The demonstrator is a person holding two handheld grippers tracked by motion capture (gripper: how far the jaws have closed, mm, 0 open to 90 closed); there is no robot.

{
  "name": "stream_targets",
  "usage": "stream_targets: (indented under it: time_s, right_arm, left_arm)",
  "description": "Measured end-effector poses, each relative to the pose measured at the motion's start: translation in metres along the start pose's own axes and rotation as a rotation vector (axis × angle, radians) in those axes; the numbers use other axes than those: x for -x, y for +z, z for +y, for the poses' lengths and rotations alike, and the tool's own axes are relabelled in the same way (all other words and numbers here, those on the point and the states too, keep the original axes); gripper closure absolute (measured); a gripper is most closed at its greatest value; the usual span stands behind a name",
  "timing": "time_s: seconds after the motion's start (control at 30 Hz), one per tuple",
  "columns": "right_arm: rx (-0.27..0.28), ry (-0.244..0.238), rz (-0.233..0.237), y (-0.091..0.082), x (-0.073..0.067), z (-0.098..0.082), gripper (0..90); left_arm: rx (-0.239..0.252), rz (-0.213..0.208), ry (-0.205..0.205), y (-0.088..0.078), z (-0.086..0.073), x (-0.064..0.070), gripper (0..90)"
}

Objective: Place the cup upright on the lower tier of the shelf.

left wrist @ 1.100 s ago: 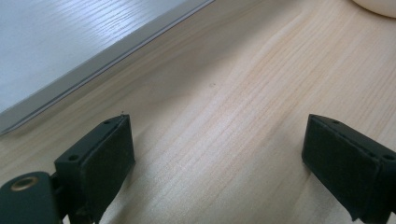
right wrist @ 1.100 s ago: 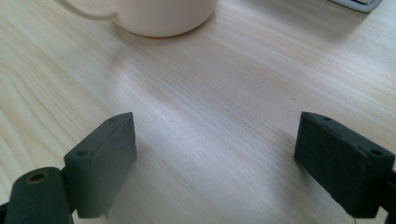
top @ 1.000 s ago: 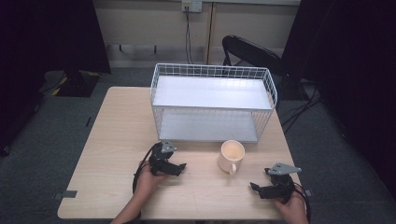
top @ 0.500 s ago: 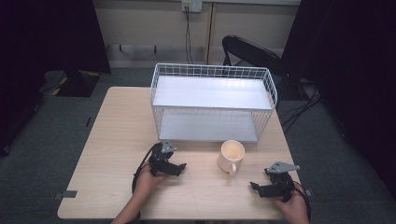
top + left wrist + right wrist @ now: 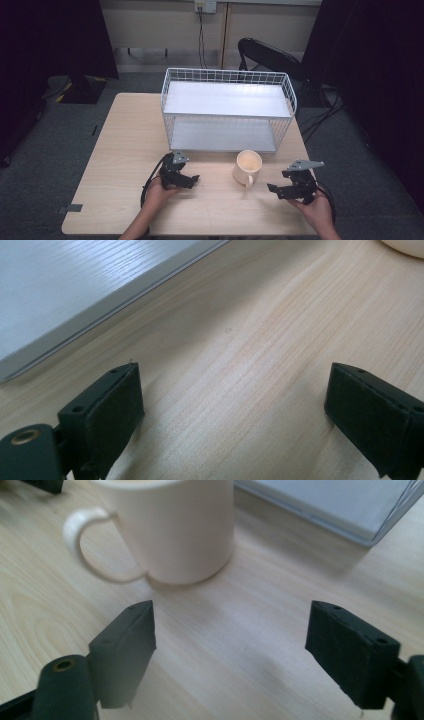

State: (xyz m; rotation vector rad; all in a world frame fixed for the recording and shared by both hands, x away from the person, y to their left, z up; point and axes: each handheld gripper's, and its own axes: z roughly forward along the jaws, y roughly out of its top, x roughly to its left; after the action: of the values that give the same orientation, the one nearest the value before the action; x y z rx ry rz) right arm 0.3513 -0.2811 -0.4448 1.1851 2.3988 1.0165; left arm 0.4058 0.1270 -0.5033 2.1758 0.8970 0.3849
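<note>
My right gripper has come up a bit.
Its jaws, just closing a little, are wide and empty, facing the mug.

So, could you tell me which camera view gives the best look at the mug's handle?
The right gripper view: the mug stands close ahead of the jaws, and its handle shows as a full loop in profile. The high view shows the mug from above, its handle small at the near side. The left gripper view catches just a sliver of it.
</note>
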Motion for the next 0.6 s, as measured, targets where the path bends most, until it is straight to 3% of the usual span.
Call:
stream_targets:
  time_s: [0.17, 0.47, 0.6]
  right_arm:
    - [0.002, 0.032, 0.004, -0.005, 0.001, 0.018, 20.9]
    - [0.005, 0.027, -0.024, -0.016, 0.002, 0.043, 21.6]
    - [0.001, 0.052, -0.023, -0.02, 0.005, 0.053, 26.1]
  left_arm:
    - [0.0, 0.0, 0.0, 0.0, 0.0, 0.0, 8.2]
    - [0.0, -0.001, 0.0, 0.0, 0.0, 0.0, 8.2]
    - [0.0, 0.0, 0.0, 0.0, 0.0, 0.0, 8.2]
